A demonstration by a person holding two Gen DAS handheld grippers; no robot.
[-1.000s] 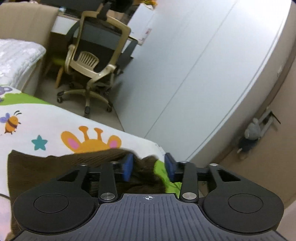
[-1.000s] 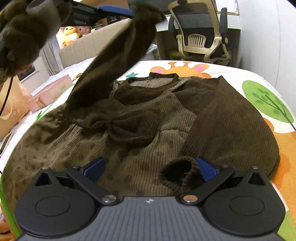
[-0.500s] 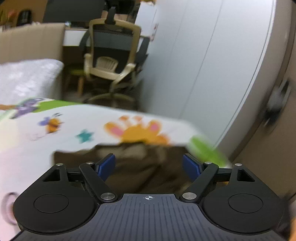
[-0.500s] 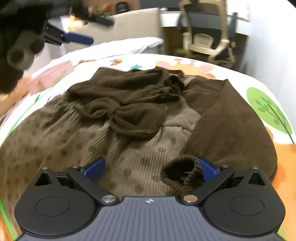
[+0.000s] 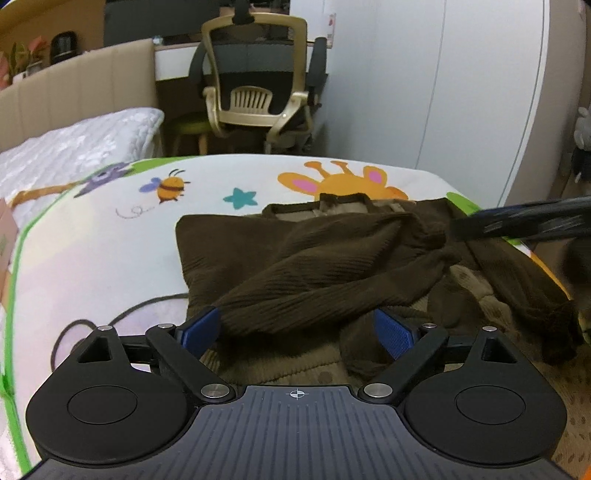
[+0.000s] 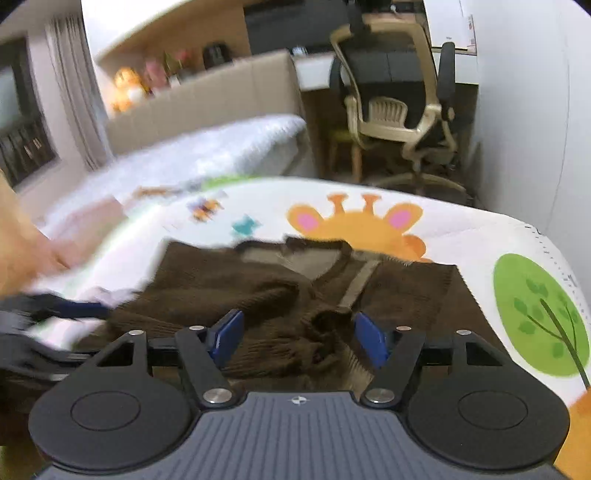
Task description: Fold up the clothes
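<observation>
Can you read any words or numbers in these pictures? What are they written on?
No words or numbers can be read here.
Paper on the white wall: it has marks on it, too small to read.
Play mat: only pictures, a bee, a star and a tree, no letters.

No text, label, brand or number is legible anywhere in either view.

My other black, blue-tipped gripper (image 5: 524, 223) is a motion-blurred streak, cut off at the frame's right edge; its jaws are unreadable.
</observation>
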